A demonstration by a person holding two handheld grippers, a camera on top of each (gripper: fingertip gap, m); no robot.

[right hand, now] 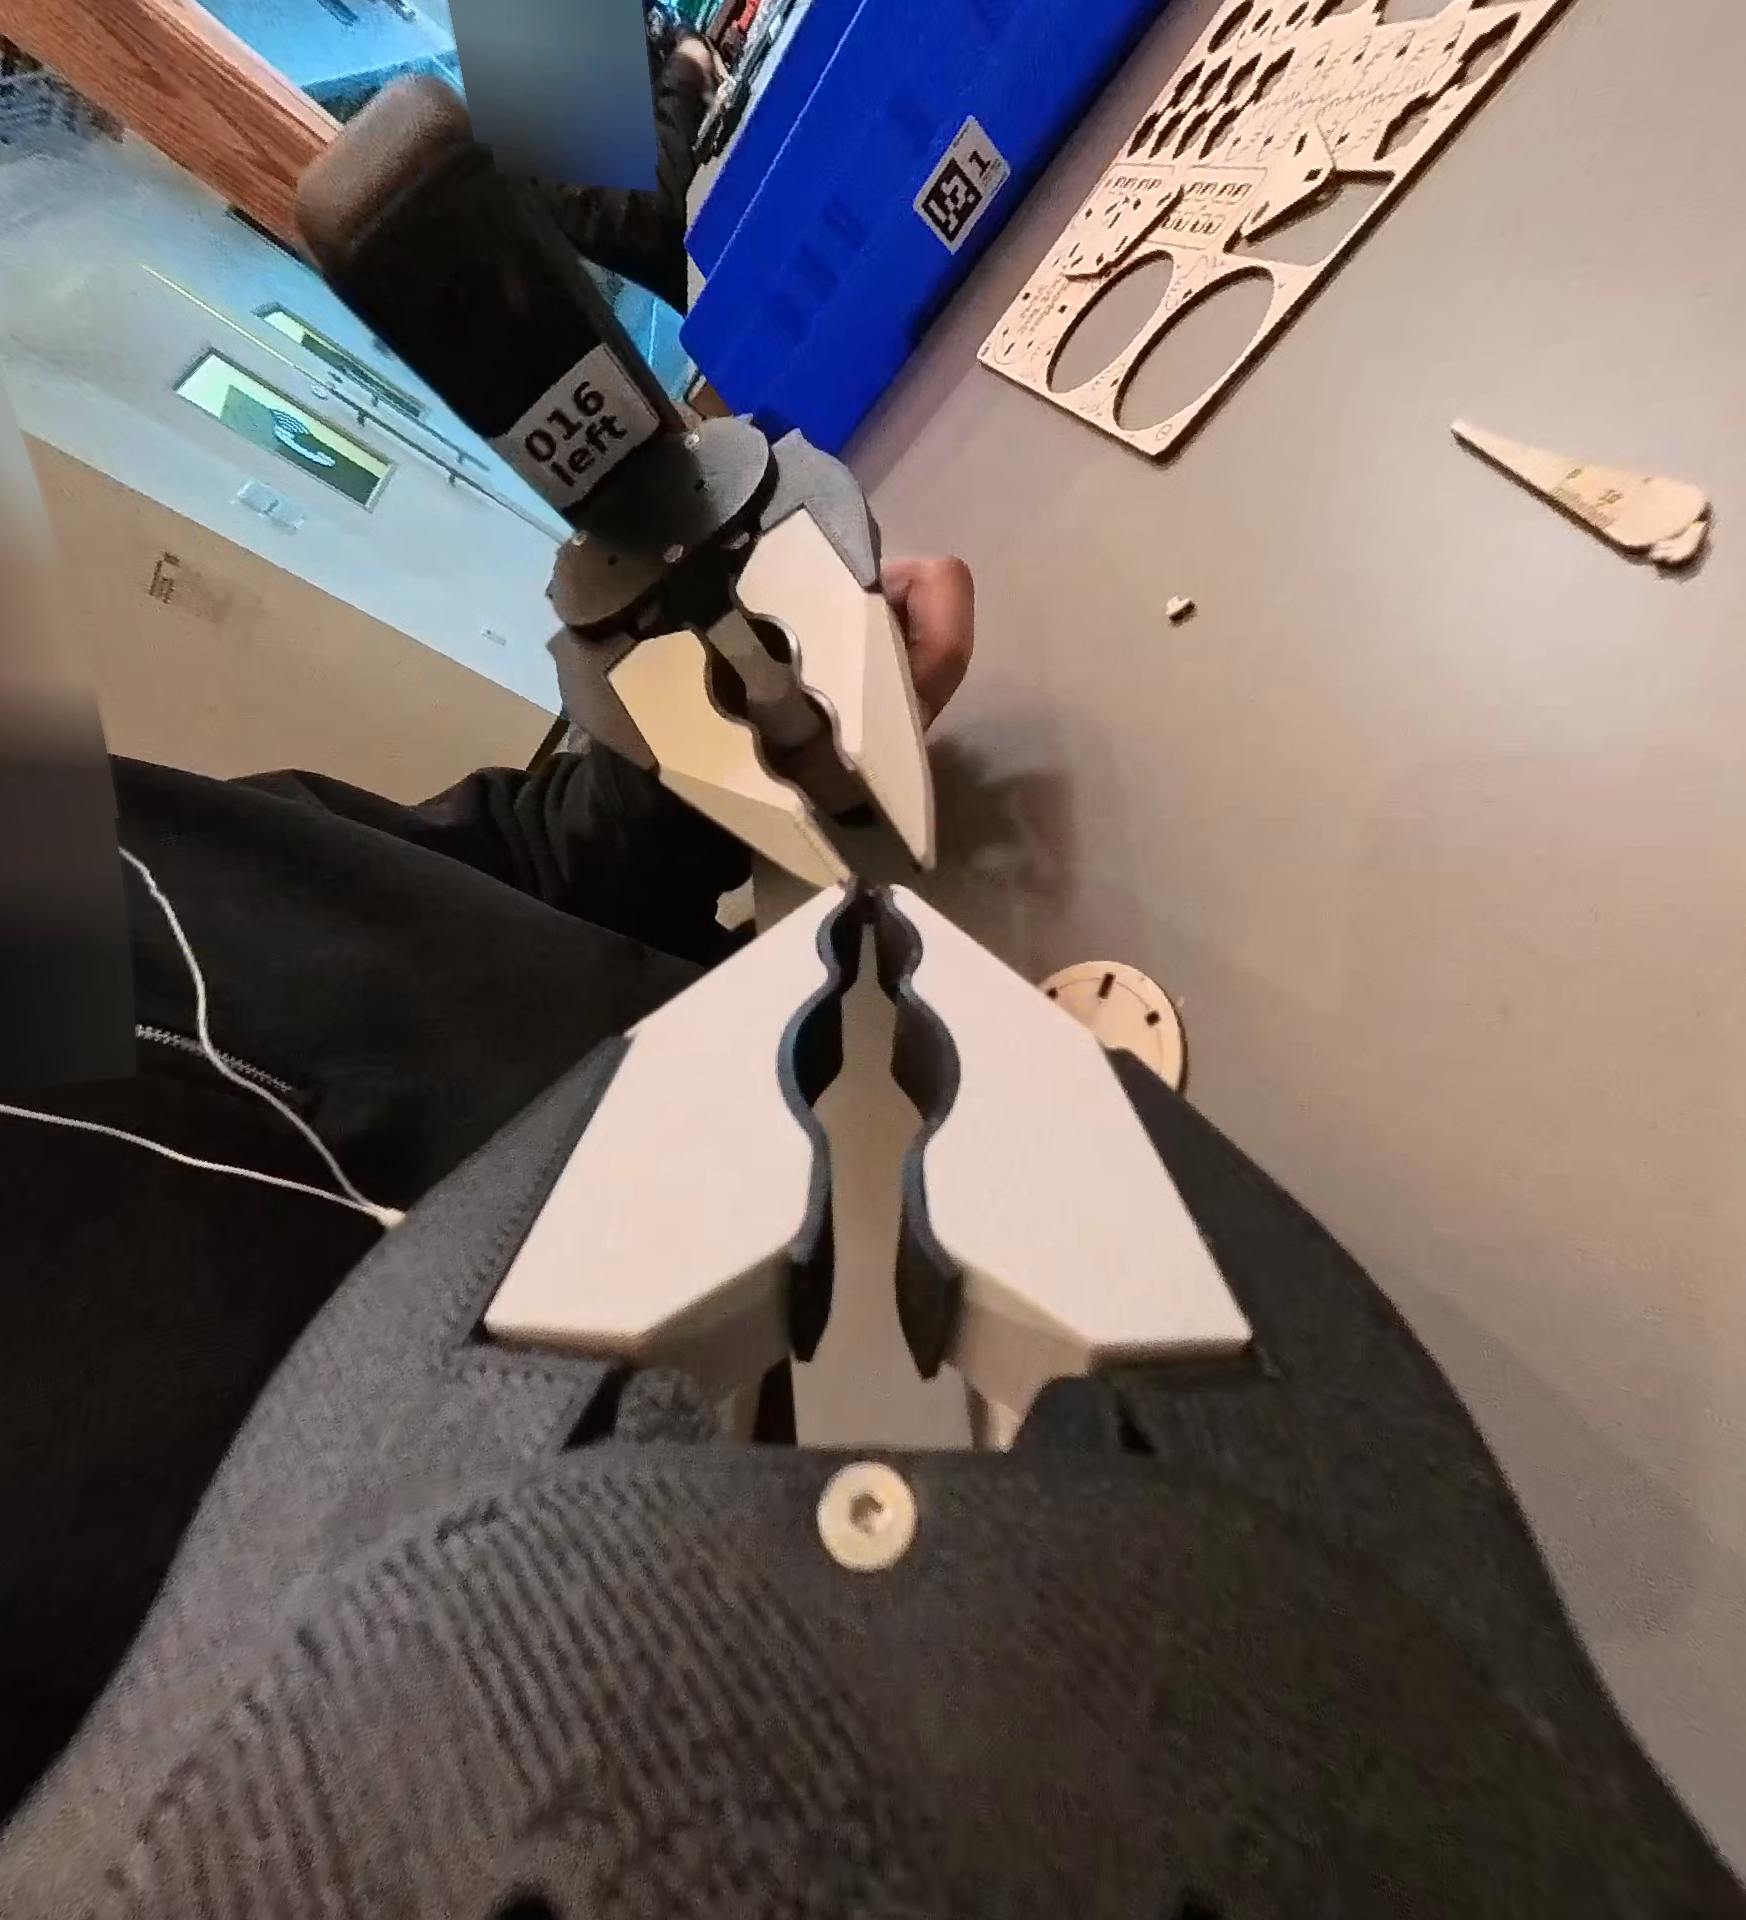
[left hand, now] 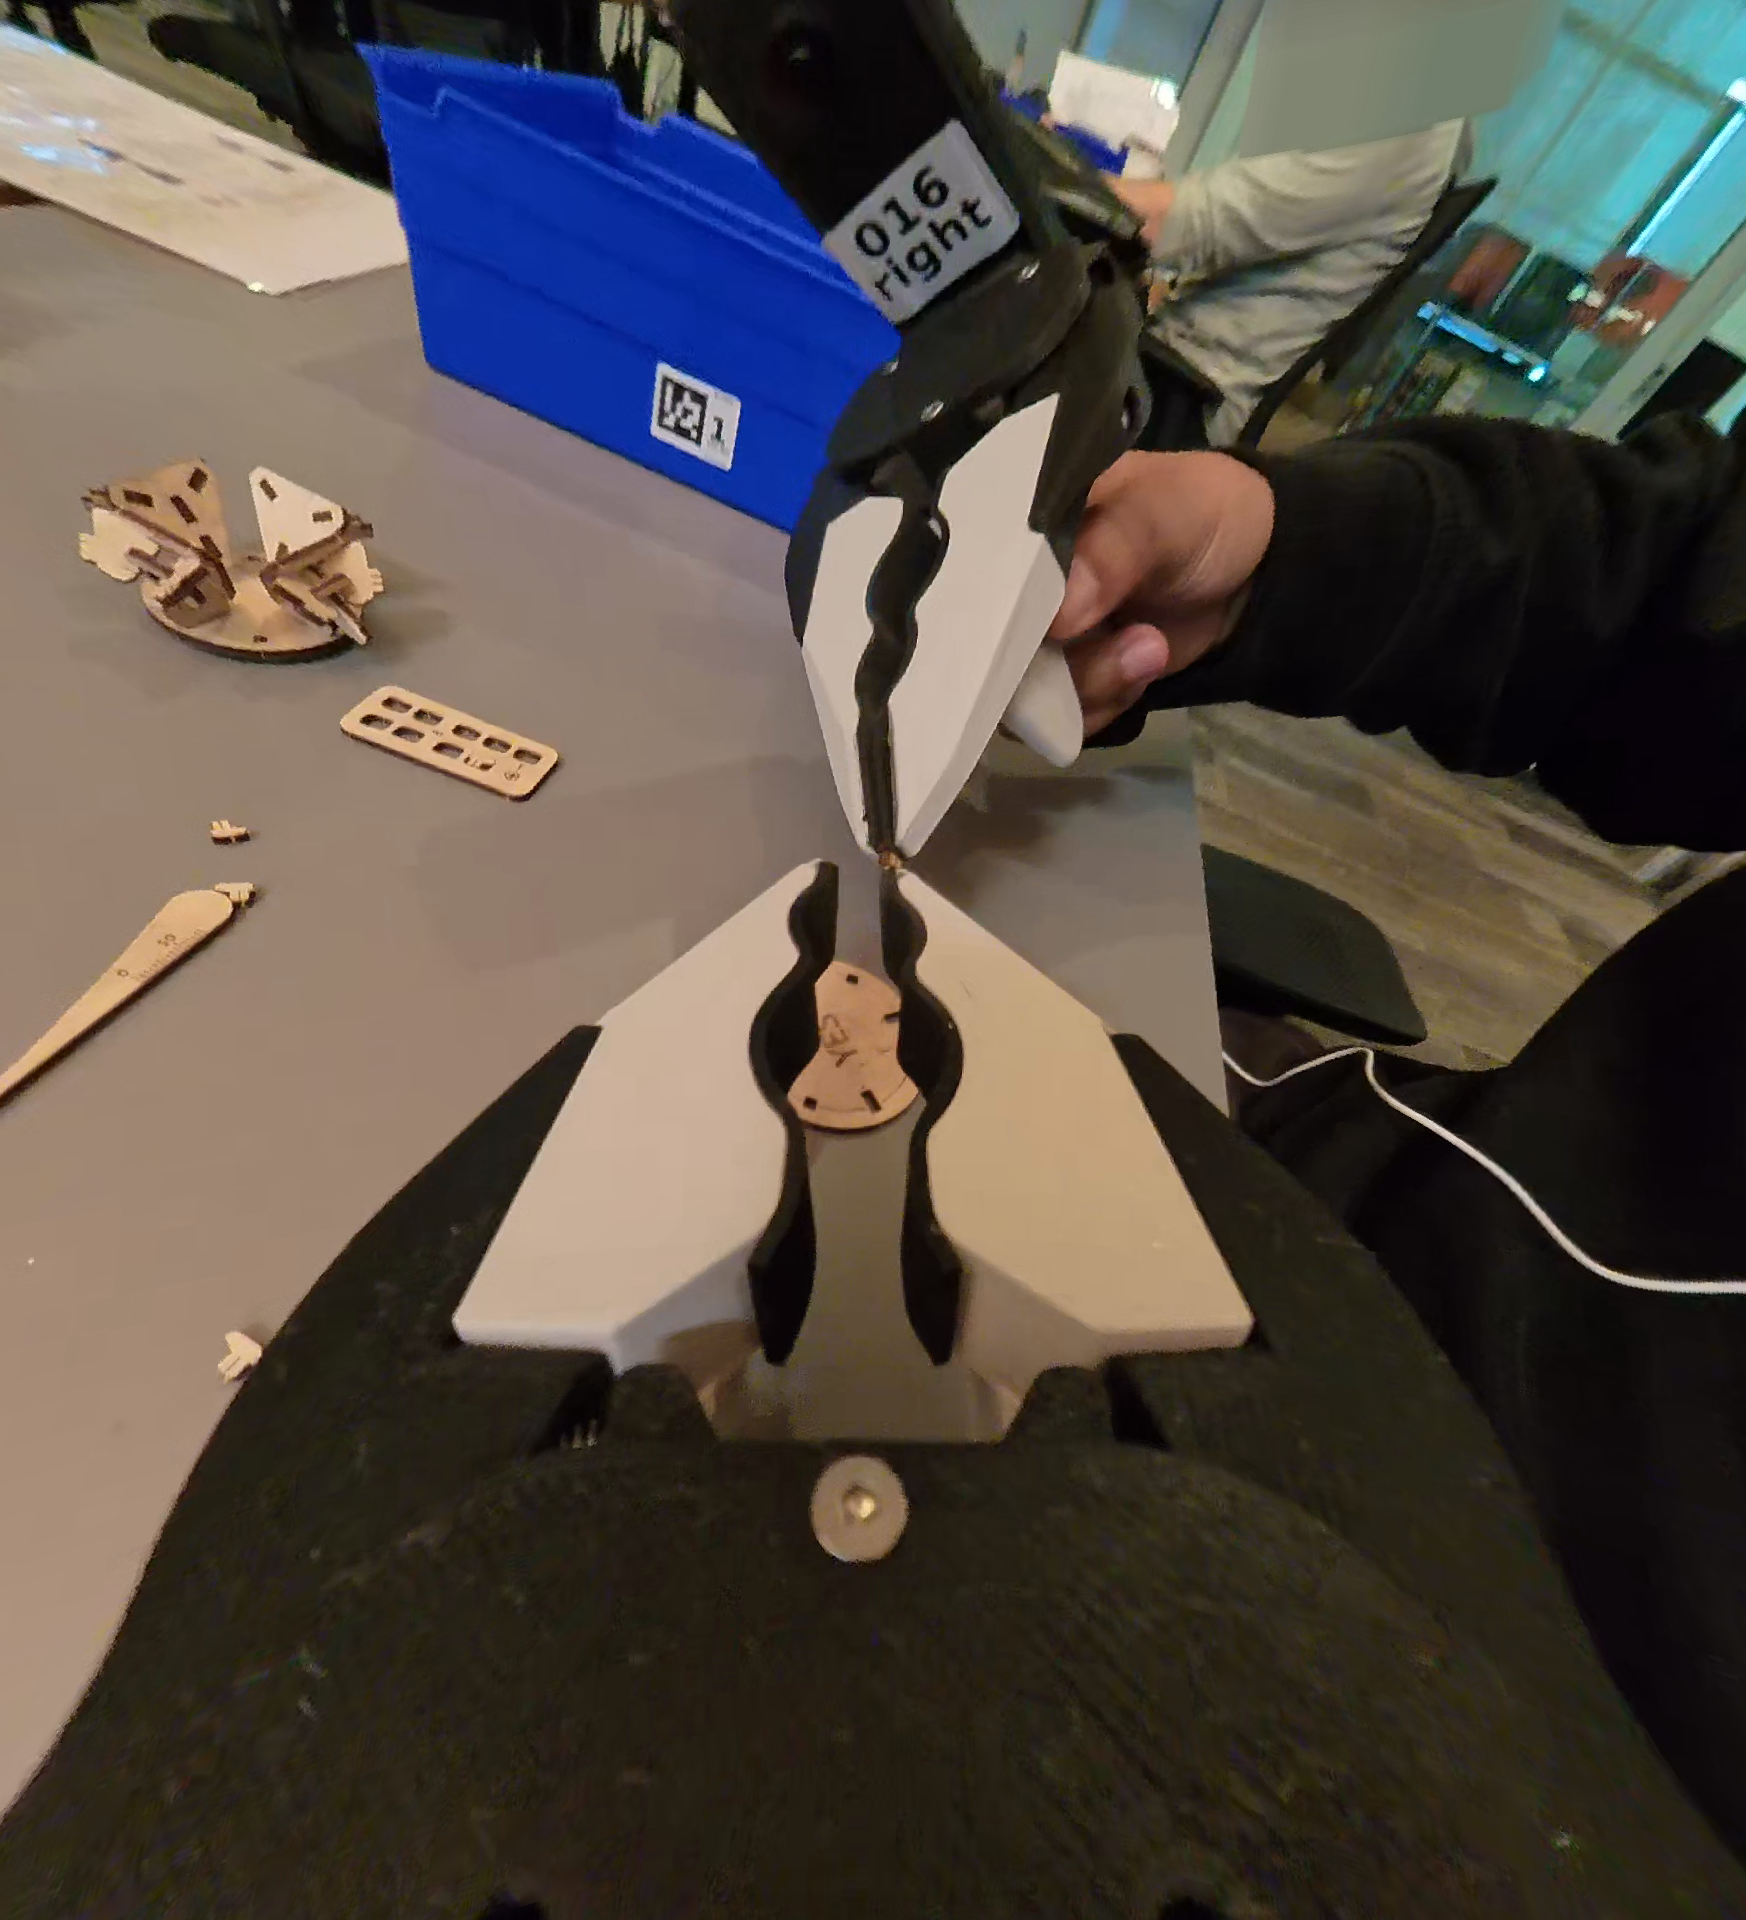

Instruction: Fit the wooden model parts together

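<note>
While left claw (left hand: 853,878) gapes, right claw (left hand: 890,847) pinches a wooden bit (left hand: 892,858).

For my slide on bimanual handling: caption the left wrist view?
Left gripper open over a wooden disc, tip-to-tip with the shut right gripper.

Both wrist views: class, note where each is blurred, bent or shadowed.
Left wrist view: sharp on the wooden pieces, wide-angle bend at the blue bin, background room soft. Right wrist view: soft shadow on the grey table, near gripper body smeared.
</note>
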